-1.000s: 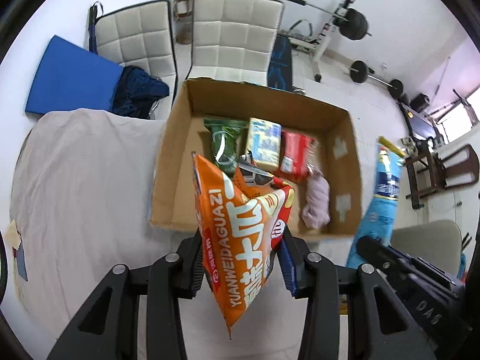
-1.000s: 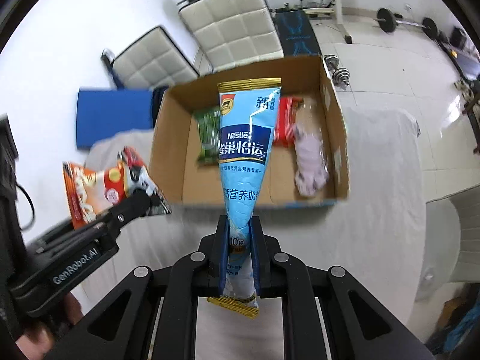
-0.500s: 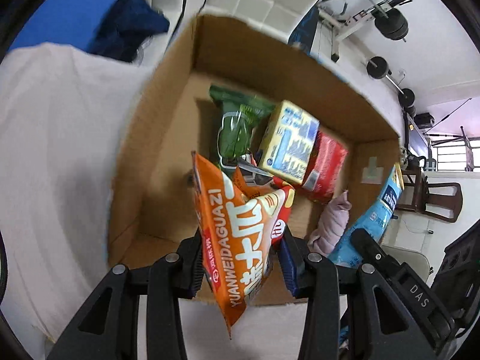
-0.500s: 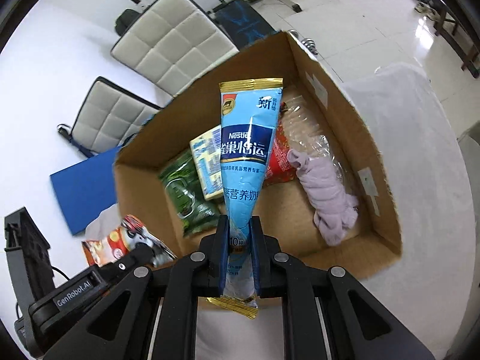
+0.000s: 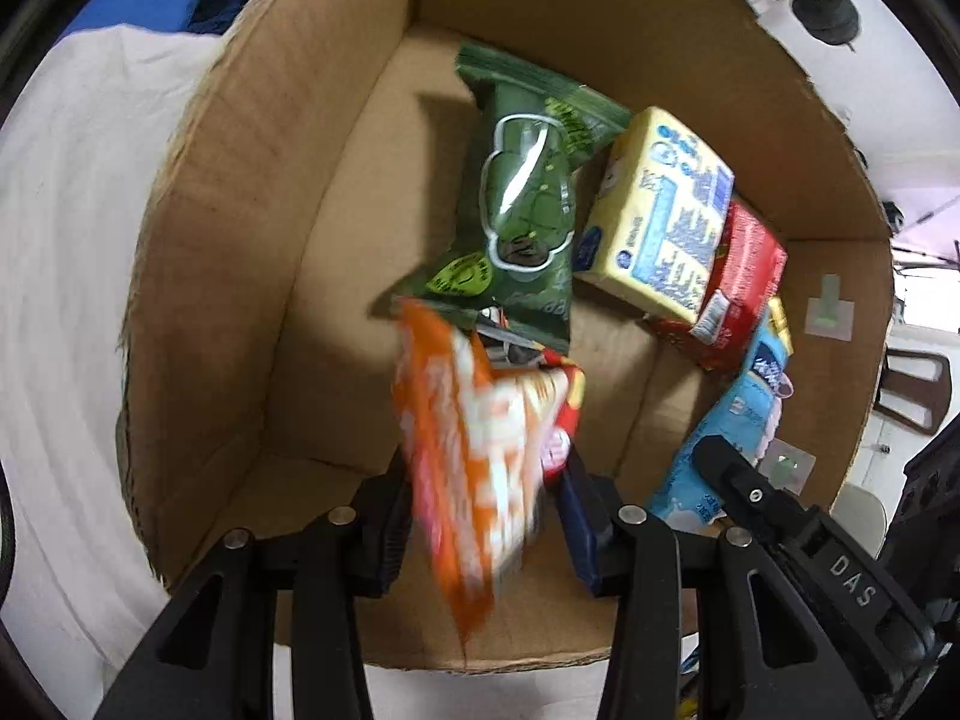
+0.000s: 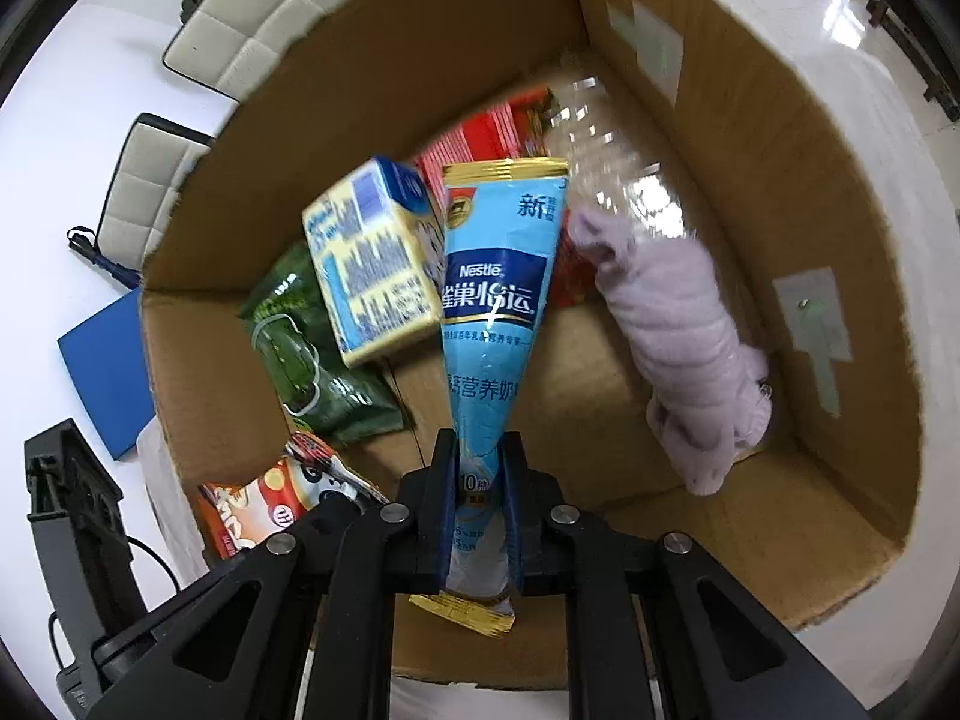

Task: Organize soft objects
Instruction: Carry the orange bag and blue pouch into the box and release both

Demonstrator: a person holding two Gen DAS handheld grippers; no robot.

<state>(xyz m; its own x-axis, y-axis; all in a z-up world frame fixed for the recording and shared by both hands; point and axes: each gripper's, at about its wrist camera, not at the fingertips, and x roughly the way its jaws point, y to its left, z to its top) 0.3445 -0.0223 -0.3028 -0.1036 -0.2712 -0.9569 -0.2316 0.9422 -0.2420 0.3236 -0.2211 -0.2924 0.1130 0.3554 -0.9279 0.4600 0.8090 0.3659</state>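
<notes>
Left wrist view: the left hand-held gripper (image 5: 486, 516) is clamped on a blurred orange snack bag (image 5: 480, 438) over the cardboard box (image 5: 228, 192), near its green packet (image 5: 522, 204).

Right wrist view: the right hand-held gripper (image 6: 480, 498) pinches a blue Nestle pouch (image 6: 495, 312) above the box, beside the lilac cloth (image 6: 690, 348).

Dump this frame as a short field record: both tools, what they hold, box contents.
left tool: shut on orange snack bag, bag blurred, over the near left of the cardboard box
right tool: shut on blue Nestle pouch, gripped near its lower end, over the box
box contents: green snack bag, yellow-and-blue pack, red pack, lilac cloth roll
wrap: clear plastic around the cloth roll's far end
under box: white cloth
released: neither item yet
</notes>
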